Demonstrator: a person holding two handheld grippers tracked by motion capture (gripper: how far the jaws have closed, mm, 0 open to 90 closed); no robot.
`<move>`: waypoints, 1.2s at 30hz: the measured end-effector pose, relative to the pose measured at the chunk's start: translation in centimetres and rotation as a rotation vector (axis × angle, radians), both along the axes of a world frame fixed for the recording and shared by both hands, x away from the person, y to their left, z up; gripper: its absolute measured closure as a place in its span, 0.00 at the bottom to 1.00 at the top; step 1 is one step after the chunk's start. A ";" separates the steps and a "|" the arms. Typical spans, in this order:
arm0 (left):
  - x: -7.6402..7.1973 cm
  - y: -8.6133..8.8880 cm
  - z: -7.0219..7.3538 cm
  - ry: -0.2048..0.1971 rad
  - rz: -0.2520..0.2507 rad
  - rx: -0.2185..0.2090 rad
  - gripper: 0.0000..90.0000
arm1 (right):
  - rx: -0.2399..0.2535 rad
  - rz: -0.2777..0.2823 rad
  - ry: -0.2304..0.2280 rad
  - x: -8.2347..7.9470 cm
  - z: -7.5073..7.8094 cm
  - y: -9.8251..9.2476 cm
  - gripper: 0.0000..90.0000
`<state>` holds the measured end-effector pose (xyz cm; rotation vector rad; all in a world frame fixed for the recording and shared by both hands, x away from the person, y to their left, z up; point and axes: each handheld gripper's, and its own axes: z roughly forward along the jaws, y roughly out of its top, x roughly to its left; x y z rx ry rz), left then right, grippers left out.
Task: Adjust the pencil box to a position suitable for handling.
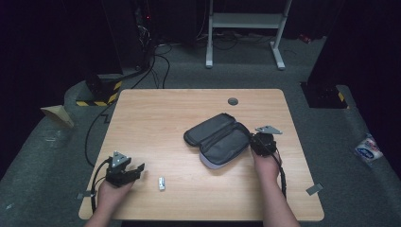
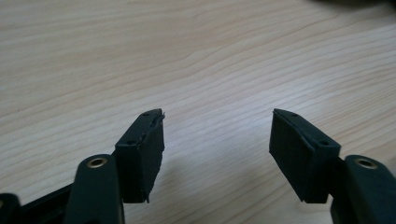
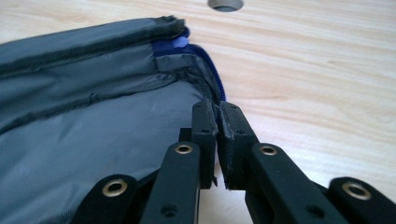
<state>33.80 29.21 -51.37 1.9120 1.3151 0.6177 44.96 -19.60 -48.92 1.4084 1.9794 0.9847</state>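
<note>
Left gripper (image 1: 137,171) low at the table's (image 1: 156,123) near-left corner, held in the person's left hand (image 1: 112,194). Jaws spread, nothing between them; the left gripper view shows bare wood grain under the gap, pads (image 2: 142,156) clear of the surface.

Just right of it, a small white item (image 1: 161,183) lies flat on the table, apart from both grippers. Too small to tell what it is.

Centre-right: grey case (image 1: 218,138), soft fabric, lying open in two halves side by side, angled across the table. Blue zip (image 3: 215,79) runs round its edge.

Right gripper (image 1: 250,140) at the case's right end, right hand (image 1: 267,163) behind it. Jaws pressed together at the case's edge, right where the zip comes round the corner. The right gripper view shows the pads (image 3: 204,123) meeting with almost no gap; whether the zip pull or only fabric is caught between them I cannot tell.

Far side of the table: a round grommet hole (image 1: 232,101), well apart from the case.
</note>
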 end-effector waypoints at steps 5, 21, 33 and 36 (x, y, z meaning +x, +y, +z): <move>-0.3 -1.1 0.4 -0.009 -0.034 -0.017 0.43 | 0.018 0.023 -0.018 -1.6 -0.3 0.5 0.92; 0.5 -6.1 2.2 -0.032 -0.147 -0.109 0.52 | 0.043 0.135 -0.056 -7.0 -0.9 3.7 0.91; 2.0 -9.3 2.5 -0.037 -0.204 -0.171 0.55 | 0.052 0.186 -0.050 -8.6 -1.6 5.6 0.90; 2.5 -9.9 2.5 -0.027 -0.219 -0.205 0.57 | 0.055 0.191 -0.044 -8.8 -1.6 5.9 0.90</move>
